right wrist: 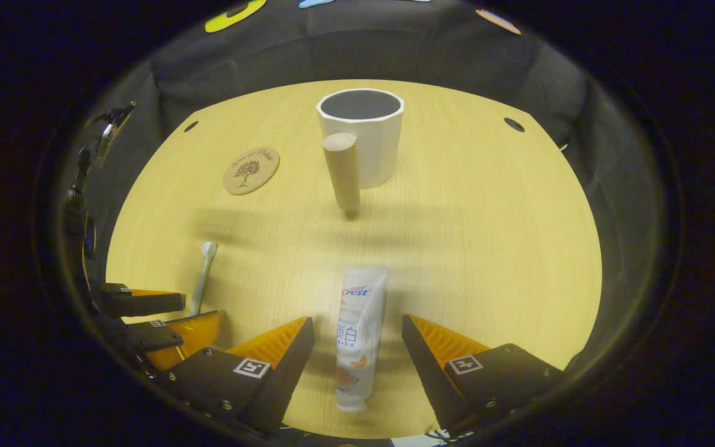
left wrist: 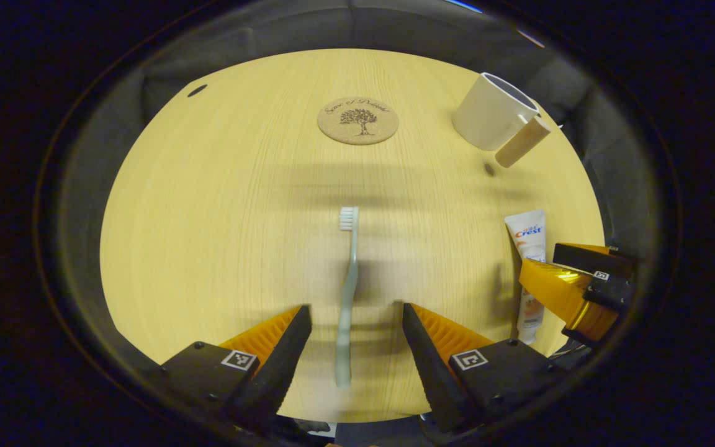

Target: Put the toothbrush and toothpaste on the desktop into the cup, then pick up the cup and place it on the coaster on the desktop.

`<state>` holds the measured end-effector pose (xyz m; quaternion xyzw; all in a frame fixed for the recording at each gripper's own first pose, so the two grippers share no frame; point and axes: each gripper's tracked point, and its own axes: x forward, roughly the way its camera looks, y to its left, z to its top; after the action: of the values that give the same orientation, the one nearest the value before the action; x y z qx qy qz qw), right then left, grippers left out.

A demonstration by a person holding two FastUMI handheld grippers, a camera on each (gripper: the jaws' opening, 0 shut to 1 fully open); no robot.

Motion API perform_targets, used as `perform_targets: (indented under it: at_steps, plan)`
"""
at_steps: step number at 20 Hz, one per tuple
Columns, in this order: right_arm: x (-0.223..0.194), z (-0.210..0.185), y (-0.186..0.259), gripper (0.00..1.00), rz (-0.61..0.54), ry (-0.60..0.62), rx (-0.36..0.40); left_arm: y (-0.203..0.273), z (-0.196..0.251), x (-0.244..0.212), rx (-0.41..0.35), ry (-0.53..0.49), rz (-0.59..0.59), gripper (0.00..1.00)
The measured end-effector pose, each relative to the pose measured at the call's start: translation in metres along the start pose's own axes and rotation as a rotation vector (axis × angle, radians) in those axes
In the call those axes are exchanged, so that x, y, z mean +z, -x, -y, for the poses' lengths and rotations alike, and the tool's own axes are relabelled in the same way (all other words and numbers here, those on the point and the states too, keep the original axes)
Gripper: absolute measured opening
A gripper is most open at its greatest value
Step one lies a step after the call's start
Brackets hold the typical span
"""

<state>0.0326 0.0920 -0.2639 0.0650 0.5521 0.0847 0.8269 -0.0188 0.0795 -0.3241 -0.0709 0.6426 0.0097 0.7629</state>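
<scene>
Left claw (left wrist: 356, 323) spread wide above the pale wooden desktop (left wrist: 208, 217), fingers either side of the slim grey-green toothbrush with white bristles (left wrist: 346, 292) but not touching it; nothing gripped. Brush lies flat along the claw's axis, handle end between the fingertips, bristle head pointing away. Straight beyond it, well apart, the round cork coaster printed with a tree (left wrist: 358, 120); farther off to that claw's right, the white faceted cup with a wooden peg handle (left wrist: 493, 112). Right claw (right wrist: 357, 338) likewise wide open, its fingers flanking the white toothpaste tube with orange markings (right wrist: 357, 335) with clear gaps on both sides; nothing held. Tube lies flat, cap end nearest the camera. Cup stands upright directly ahead of the right claw, handle toward it, coaster beyond and to its left.
</scene>
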Motion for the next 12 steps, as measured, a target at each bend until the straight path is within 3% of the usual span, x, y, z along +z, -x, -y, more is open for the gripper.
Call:
perform_targets:
  at_steps: [5,8,9,10,11,12]
  plan:
    - [-0.009,0.004,-0.013,0.9,-0.063,-0.003,-0.004,-0.005,-0.005,0.002,0.039,-0.037,-0.031,0.96]
    - [-0.01,0.007,-0.017,0.9,-0.079,0.004,-0.011,-0.005,-0.002,0.001,0.041,-0.047,-0.029,0.88]
    - [-0.009,0.007,-0.018,0.89,-0.074,0.007,-0.018,-0.004,-0.001,0.002,0.043,-0.041,-0.03,0.76]
    - [-0.011,0.009,-0.018,0.81,-0.081,0.017,-0.031,-0.005,0.0,0.003,0.044,-0.037,-0.021,0.7]
    - [-0.011,0.011,-0.018,0.81,-0.079,0.023,-0.041,-0.005,0.0,0.003,0.043,-0.033,-0.022,0.62]
    - [-0.012,0.011,-0.017,0.72,-0.084,0.023,-0.042,-0.004,-0.001,0.002,0.041,-0.039,-0.018,0.54]
